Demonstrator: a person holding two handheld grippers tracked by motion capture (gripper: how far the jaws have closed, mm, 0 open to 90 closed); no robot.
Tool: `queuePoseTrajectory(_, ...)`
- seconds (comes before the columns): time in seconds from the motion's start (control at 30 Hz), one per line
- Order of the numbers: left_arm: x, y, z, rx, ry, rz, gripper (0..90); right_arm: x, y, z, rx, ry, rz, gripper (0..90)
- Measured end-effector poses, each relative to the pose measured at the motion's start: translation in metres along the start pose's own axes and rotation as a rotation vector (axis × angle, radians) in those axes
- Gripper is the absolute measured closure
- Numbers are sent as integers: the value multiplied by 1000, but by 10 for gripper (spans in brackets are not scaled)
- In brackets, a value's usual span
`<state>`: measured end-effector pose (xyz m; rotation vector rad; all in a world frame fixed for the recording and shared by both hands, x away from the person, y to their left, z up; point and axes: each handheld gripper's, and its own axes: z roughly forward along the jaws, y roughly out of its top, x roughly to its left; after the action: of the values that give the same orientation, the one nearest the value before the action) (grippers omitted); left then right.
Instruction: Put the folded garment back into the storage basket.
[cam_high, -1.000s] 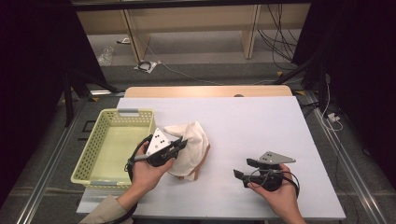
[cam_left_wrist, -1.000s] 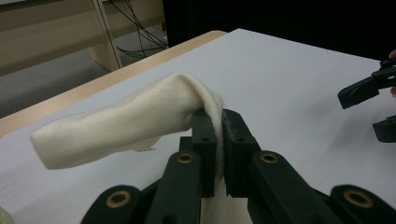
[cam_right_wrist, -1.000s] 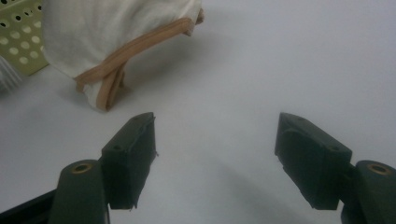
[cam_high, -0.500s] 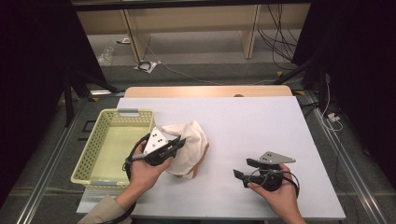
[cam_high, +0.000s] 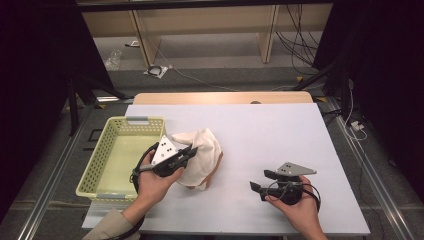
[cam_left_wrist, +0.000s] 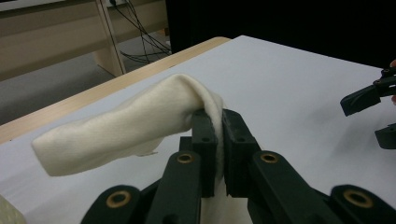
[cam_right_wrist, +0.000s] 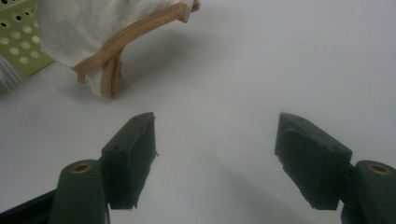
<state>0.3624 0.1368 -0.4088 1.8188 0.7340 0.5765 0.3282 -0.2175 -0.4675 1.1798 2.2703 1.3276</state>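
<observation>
A cream cloth (cam_high: 204, 151) with a tan trim hangs lifted off the white table (cam_high: 280, 135), pinched by my left gripper (cam_high: 189, 151). In the left gripper view the jaws are shut on a fold of the cloth (cam_left_wrist: 140, 126), which drapes to the left over the left gripper (cam_left_wrist: 217, 140). In the right gripper view the cloth (cam_right_wrist: 93, 28) and its tan band hang at the upper left. My right gripper (cam_high: 260, 182) rests low over the table at the front right, and the right gripper (cam_right_wrist: 215, 149) has its jaws wide apart with nothing between them.
A pale green plastic basket (cam_high: 100, 160) stands at the table's left edge, right beside the left hand; its corner (cam_right_wrist: 18, 42) shows in the right gripper view. Wooden shelving and cables lie beyond the table's far edge.
The left gripper has lifted the cloth slightly and shifted it a little toward the basket. The right gripper has stayed in place.
</observation>
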Motion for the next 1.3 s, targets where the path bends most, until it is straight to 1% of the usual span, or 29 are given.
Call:
queuePoseTrajectory(0.53,5,2,-4,-16,10,-9,844,0,0,0,-2,1,0,300)
queuePoseTrajectory(1.3,9,4,-8,-24,19,-14,843,0,0,0,4,-1,1,299)
